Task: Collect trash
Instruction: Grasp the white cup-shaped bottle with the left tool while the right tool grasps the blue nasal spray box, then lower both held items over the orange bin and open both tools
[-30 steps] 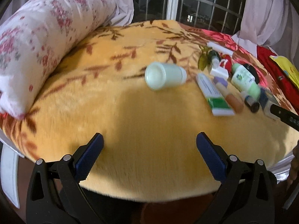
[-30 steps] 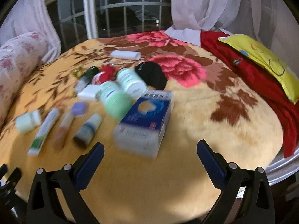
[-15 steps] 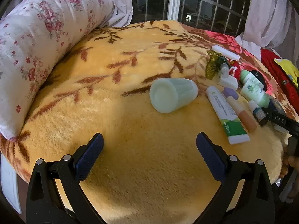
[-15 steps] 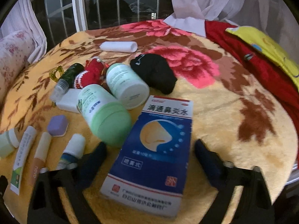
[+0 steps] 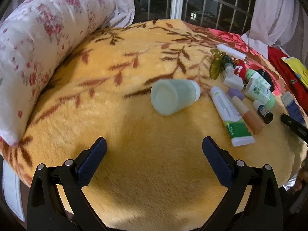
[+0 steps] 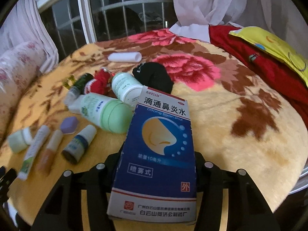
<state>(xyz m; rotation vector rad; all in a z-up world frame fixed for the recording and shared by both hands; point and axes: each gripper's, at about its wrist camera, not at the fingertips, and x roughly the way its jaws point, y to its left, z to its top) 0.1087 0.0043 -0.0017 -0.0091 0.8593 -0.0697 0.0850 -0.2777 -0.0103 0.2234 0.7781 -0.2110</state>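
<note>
Right gripper (image 6: 156,165) closing on the blue box (image 6: 157,154), which lies between its jaws on the yellow blanket (image 6: 240,154).
Squeeze its sides gently, then lift straight up; left gripper (image 5: 154,156) hangs open, holding nothing.

The left gripper (image 5: 154,152) hangs over the near edge of the bed, its blue-padded fingers (image 5: 92,159) spread wide with only the yellow fleece blanket (image 5: 119,127) between them. Ahead lies a pale green cup (image 5: 174,96) on its side, mouth toward the camera. To its right sits a white-and-green tube (image 5: 230,115), an orange-tipped tube (image 5: 247,113) just beside it, a lilac cap (image 5: 235,93), a small dark dropper bottle (image 5: 262,110) and a green-capped white bottle (image 5: 259,90). A yellow-green hair claw (image 5: 216,65) lies further back. A floral bolster pillow (image 5: 38,44) runs along the left.
</note>
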